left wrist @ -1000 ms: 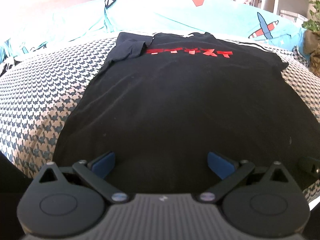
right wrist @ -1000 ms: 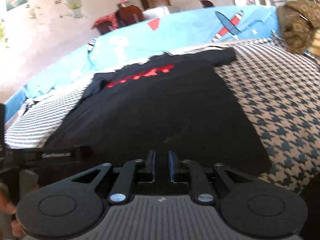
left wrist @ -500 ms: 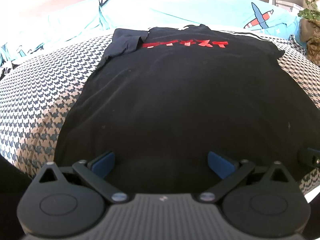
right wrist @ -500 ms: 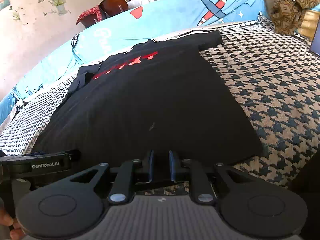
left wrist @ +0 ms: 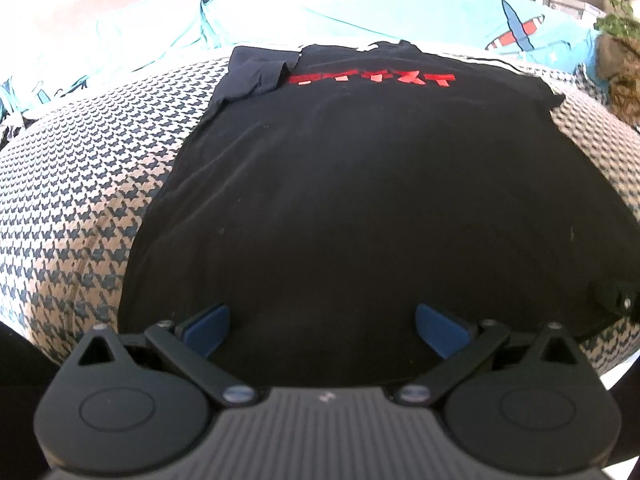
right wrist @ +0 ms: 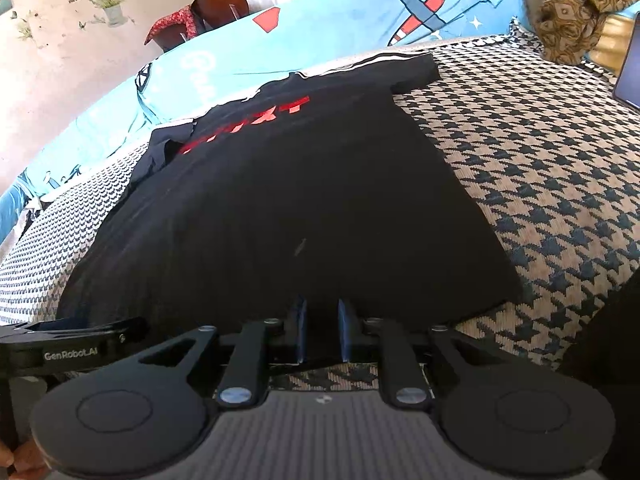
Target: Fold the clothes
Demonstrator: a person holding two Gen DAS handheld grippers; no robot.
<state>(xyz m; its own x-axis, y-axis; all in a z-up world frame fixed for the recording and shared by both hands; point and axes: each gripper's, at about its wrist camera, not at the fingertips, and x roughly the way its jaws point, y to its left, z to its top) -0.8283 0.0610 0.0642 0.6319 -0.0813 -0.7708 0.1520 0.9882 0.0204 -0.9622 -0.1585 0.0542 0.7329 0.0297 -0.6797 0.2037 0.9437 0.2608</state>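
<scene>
**Desk:** So where does the garment lie, from your remote seat?

**Operator:** Flat on the bed. I see the black T-shirt (left wrist: 360,184) spread front-up over the houndstooth bedspread (left wrist: 80,208), collar at the far end, hem nearest my 2 cameras. Red lettering (left wrist: 372,79) runs across the chest. Its left sleeve (left wrist: 260,70) is folded in over the body; the right sleeve (right wrist: 404,70) lies out flat, showing a white stripe along its far edge.

**Desk:** And your left tool?

**Operator:** My left gripper (left wrist: 322,322) sits low over the hem, jaws spread wide apart, a blue pad (left wrist: 206,326) on each side and only black cloth between them. Nothing is pinched there.

**Desk:** The right?

**Operator:** My right gripper (right wrist: 322,330) is at the hem too, closer to the shirt's right corner. Its 2 blue pads (right wrist: 299,330) stand nearly together with a narrow gap. The hem's edge meets the tips, but I cannot tell whether cloth is caught between them. In that view the left gripper's black body shows at the lower left edge.

**Desk:** Surroundings?

**Operator:** Behind the shirt, a turquoise sheet (right wrist: 340,28) printed with a red-and-blue aeroplane (right wrist: 420,10). A brown patterned cloth (right wrist: 576,8) is heaped at the far right, and a dark chair (right wrist: 218,8) stands beyond the bed.
</scene>
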